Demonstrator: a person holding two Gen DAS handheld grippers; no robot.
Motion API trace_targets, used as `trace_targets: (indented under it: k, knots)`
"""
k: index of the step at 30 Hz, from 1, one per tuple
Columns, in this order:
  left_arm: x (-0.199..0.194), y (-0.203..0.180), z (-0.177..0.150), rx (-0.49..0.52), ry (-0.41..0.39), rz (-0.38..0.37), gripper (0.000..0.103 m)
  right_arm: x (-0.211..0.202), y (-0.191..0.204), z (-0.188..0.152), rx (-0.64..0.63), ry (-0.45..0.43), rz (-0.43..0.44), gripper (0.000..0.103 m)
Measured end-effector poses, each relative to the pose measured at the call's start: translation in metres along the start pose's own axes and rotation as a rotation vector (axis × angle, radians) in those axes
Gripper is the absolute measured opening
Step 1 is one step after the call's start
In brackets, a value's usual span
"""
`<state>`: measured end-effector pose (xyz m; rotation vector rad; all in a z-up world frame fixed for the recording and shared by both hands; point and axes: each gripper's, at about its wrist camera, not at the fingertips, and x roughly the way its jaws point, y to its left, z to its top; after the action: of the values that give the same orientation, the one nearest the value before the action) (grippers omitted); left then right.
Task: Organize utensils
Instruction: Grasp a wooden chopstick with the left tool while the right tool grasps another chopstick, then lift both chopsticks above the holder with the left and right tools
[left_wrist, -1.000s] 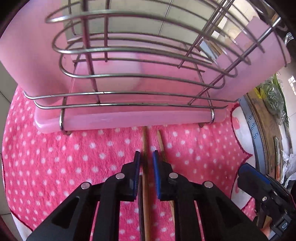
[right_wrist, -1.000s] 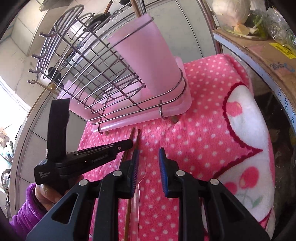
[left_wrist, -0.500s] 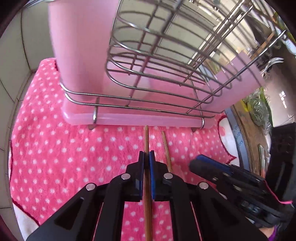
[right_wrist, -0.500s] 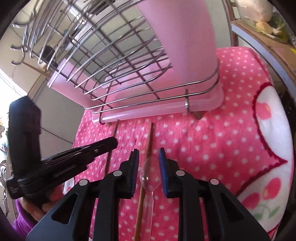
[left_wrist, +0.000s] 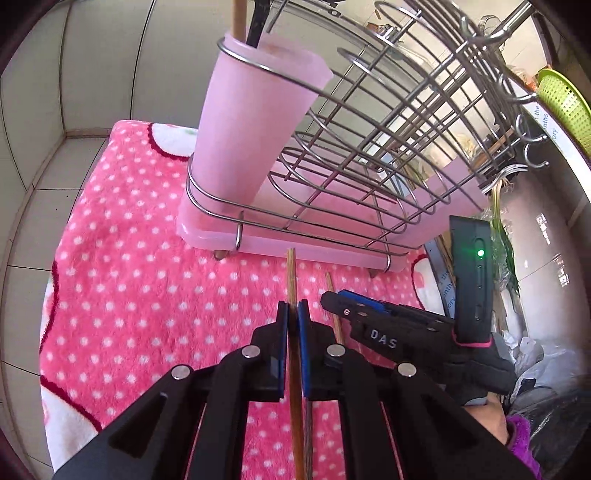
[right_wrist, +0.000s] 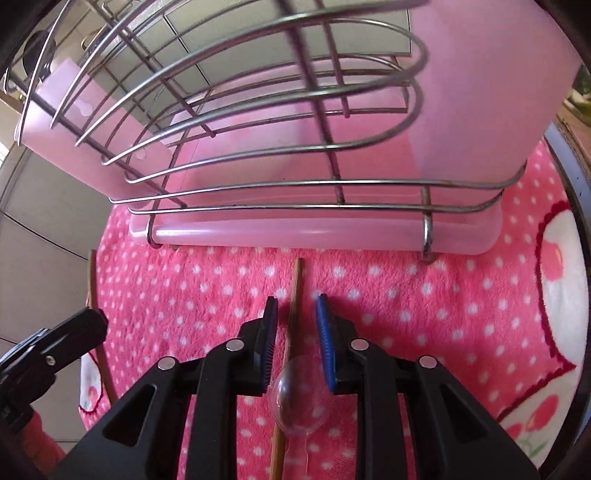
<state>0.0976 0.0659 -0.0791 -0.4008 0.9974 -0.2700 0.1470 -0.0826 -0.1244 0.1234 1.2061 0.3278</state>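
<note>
Left tool (left_wrist: 291, 314) clamping chopstick (left_wrist: 291, 273)

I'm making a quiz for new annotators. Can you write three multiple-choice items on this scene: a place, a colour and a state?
1. Where does the cup stand?
A. inside the wire rack
B. on the towel, outside the rack
C. in a gripper
2. What does the towel look like?
A. blue stripes
B. pink with white dots
C. plain green
3. What is the left gripper doing?
A. open and empty
B. shut on a chopstick
C. shut on a fork

Key:
1. A: the wire rack rings the cup.
2. B: the towel is pink with white dots.
3. B: the left gripper has just closed, clamping the chopstick.
</note>
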Motion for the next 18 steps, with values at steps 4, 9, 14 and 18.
trace_targets:
  k: [4, 9, 14, 18]
  knots:
    - [-0.024, 0.006, 0.0, 0.003, -0.026, -0.008, 0.005, -0.001, 0.006, -0.003, 0.02, -0.029, 0.047, 0.006]
    - [-0.05, 0.002, -0.001, 0.003, -0.061, -0.01, 0.005, -0.024, 0.009, -0.011, 0.046, -0.096, 0.136, 0.005]
    - [-0.064, -0.001, -0.001, 0.003, -0.103, -0.002, 0.005, -0.056, 0.014, -0.02, 0.033, -0.166, 0.169, 0.005]
    - [-0.074, -0.005, -0.002, 0.005, -0.127, -0.004, 0.005, -0.08, 0.013, -0.033, 0.025, -0.232, 0.204, 0.005]
